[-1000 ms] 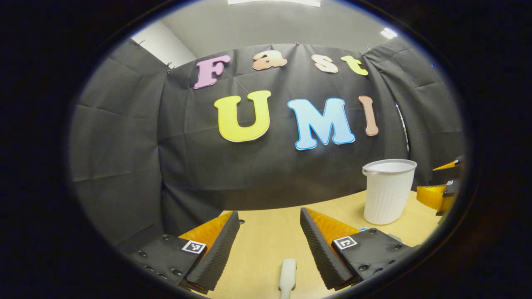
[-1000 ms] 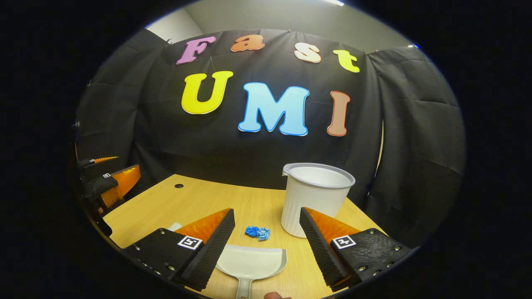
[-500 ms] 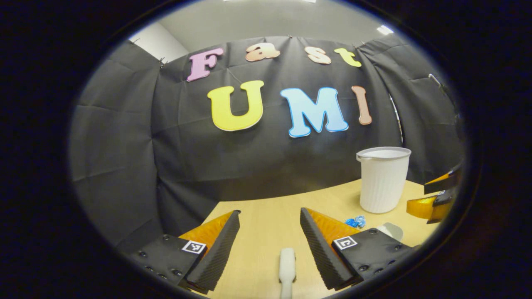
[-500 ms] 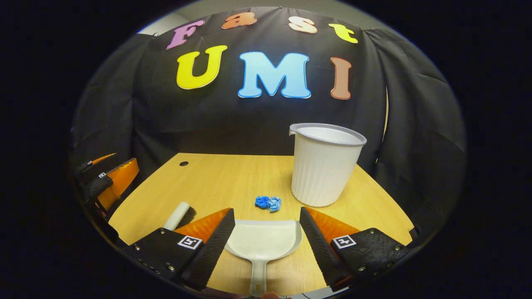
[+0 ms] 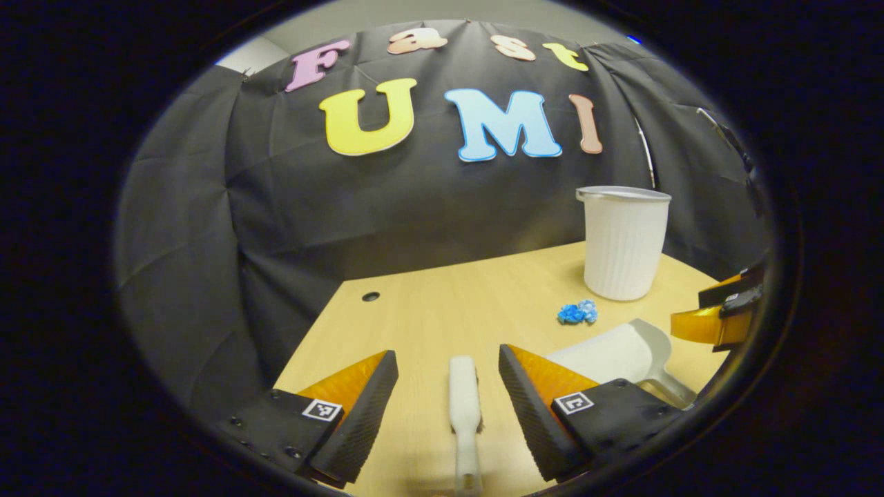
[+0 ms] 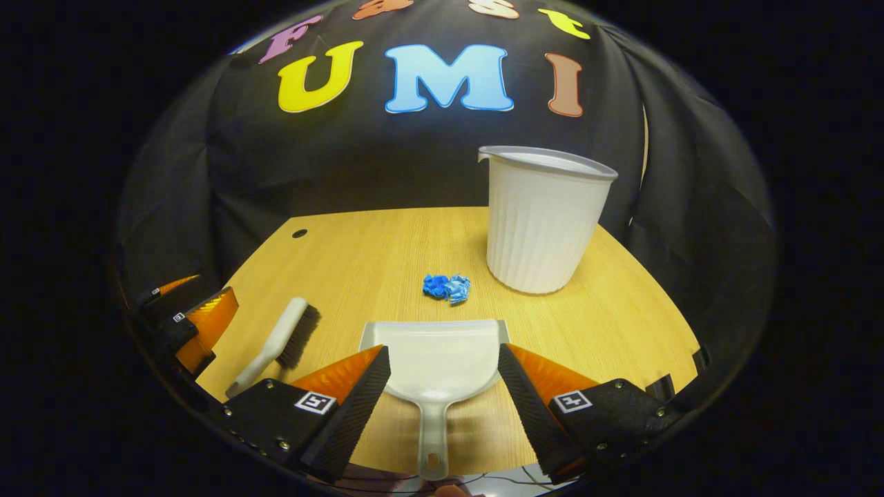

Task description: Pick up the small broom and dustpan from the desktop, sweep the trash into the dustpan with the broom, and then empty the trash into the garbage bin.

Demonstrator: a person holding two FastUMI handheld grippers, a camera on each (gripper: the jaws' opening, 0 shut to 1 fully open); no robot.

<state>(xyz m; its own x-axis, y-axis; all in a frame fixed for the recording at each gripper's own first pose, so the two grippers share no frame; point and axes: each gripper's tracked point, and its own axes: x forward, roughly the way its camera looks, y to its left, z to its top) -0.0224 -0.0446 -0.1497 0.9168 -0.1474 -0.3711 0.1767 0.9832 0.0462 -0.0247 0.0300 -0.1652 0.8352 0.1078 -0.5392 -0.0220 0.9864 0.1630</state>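
Grippers are hanging over the tools w/ nothing gripped yet. Left gripper is sitting spread wide, both fingers well apart from the broom, which is lying flat on the desk between them, handle toward the camera. Right gripper is likewise released, its fingers flanking the dustpan w/o touching; the pan is lying flat, handle pointing back at the edge of the desk.

Beyond the pan's lip, blue trash is resting just ahead, and the bin is standing upright just beside it, farther back at right.

Risks, judged from here: the broom handle is thin and low to the desk, so fingers closing too high are likely pinching air or rolling it aside. The pan handle is short and near the edge, so an off-centre grip is probably letting the pan tilt and spill later. The trash is light and crumpled; a hard sweep is apt to be flicking it past the pan. The bin looks light too, so a bump while emptying could be tipping it.
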